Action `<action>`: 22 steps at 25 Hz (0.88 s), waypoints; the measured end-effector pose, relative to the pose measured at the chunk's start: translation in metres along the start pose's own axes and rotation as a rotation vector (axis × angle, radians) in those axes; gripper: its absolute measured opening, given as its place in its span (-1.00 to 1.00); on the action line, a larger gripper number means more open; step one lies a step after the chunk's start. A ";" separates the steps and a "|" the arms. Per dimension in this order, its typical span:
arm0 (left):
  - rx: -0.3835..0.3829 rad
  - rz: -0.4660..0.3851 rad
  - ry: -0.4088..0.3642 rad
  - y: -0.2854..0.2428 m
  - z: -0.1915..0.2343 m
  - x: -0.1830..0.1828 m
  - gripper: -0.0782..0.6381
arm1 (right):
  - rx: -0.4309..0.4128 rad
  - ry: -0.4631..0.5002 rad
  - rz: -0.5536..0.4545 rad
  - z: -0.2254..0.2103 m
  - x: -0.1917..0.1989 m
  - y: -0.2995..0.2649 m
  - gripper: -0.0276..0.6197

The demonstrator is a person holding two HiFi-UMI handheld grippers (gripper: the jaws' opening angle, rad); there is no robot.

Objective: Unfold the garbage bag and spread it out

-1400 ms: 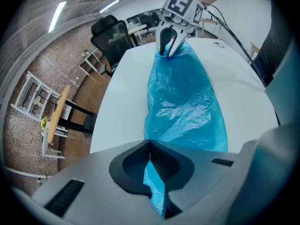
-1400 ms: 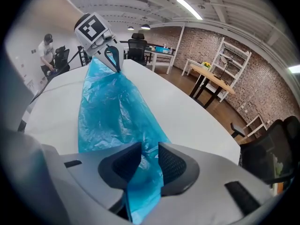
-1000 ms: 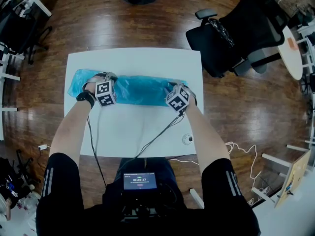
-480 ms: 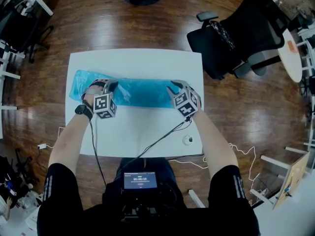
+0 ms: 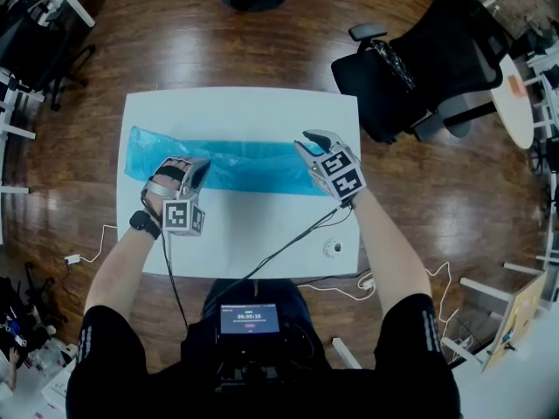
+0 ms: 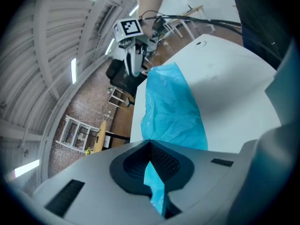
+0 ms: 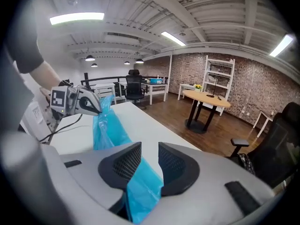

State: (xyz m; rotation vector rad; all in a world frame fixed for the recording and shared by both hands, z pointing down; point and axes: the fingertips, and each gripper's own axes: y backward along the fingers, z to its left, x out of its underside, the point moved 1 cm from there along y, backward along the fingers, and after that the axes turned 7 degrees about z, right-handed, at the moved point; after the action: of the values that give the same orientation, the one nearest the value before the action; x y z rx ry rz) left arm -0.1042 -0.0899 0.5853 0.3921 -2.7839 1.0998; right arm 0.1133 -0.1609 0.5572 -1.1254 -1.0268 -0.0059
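Observation:
A blue garbage bag (image 5: 244, 166) lies as a long strip across the far half of the white table (image 5: 244, 234). My left gripper (image 5: 197, 169) is shut on the bag's near edge toward its left end; the left gripper view shows blue film (image 6: 157, 186) pinched between the closed jaws. My right gripper (image 5: 307, 141) holds the bag's right end. In the right gripper view its jaws (image 7: 149, 150) stand a little apart at the tips, with a blue fold (image 7: 140, 186) wedged between them. Both gripped parts hang lifted off the table.
A black office chair (image 5: 419, 59) stands beyond the table's right corner. A small round object (image 5: 333, 248) lies near the table's front right edge. Black cables (image 5: 279, 250) run from the grippers across the table toward a screen device (image 5: 249, 321) at my chest.
Both grippers have risen and drawn back toward me, taking the bag's near edge with them. The right gripper has also shifted slightly right, and the blue strip looks wider.

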 end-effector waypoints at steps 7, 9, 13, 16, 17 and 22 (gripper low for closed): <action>-0.009 -0.018 0.031 0.032 -0.030 -0.009 -0.77 | -0.201 -0.023 0.125 0.011 -0.002 -0.018 -0.47; -0.009 -0.025 0.036 0.040 -0.035 -0.012 -0.77 | -0.260 -0.047 0.179 0.016 0.001 -0.023 -0.47; -0.008 -0.037 0.038 0.057 -0.048 -0.017 -0.77 | -0.372 -0.071 0.339 0.033 0.022 -0.036 -0.47; 0.005 -0.039 0.056 0.067 -0.058 -0.019 -0.77 | -0.414 -0.056 0.443 0.041 0.041 -0.044 -0.47; 0.011 -0.040 0.063 0.070 -0.063 -0.019 -0.77 | -0.427 -0.057 0.469 0.044 0.047 -0.047 -0.47; 0.047 -0.034 0.097 0.082 -0.086 -0.013 -0.77 | -0.433 -0.063 0.557 0.053 0.070 -0.061 -0.47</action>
State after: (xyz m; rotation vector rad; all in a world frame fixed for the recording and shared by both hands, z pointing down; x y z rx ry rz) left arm -0.1136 0.0286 0.5915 0.3788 -2.6620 1.1466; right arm 0.0885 -0.1182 0.6518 -1.7900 -0.7532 0.2648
